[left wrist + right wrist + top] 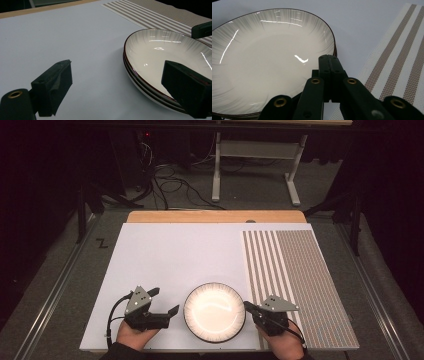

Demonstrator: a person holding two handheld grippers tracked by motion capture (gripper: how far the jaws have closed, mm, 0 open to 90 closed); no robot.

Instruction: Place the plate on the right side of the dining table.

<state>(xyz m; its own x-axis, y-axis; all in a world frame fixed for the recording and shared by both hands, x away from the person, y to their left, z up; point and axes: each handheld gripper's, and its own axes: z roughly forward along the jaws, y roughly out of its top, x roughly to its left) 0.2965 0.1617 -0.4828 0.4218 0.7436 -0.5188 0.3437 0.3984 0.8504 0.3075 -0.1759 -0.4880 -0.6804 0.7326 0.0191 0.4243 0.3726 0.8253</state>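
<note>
A stack of shallow white plates (214, 312) with thin dark rims stands on the white table surface (170, 255), near its front edge. My left gripper (165, 300) is just left of the stack, open, with nothing between its jaws. In the left gripper view one of its jaws stands in front of the plates (160, 50) and the other over bare table; the gripper (117, 75) is wide open. My right gripper (246, 305) is at the stack's right rim with its jaws shut together. Its tip (329, 58) is over the edge of the top plate (262, 62) and grips nothing.
A placemat with brown and white stripes (295, 280) covers the right part of the table, and the right gripper is at its near left edge. A wooden strip (215, 216) runs along the far edge. Beyond it are cables and a table frame (255, 175) on the floor.
</note>
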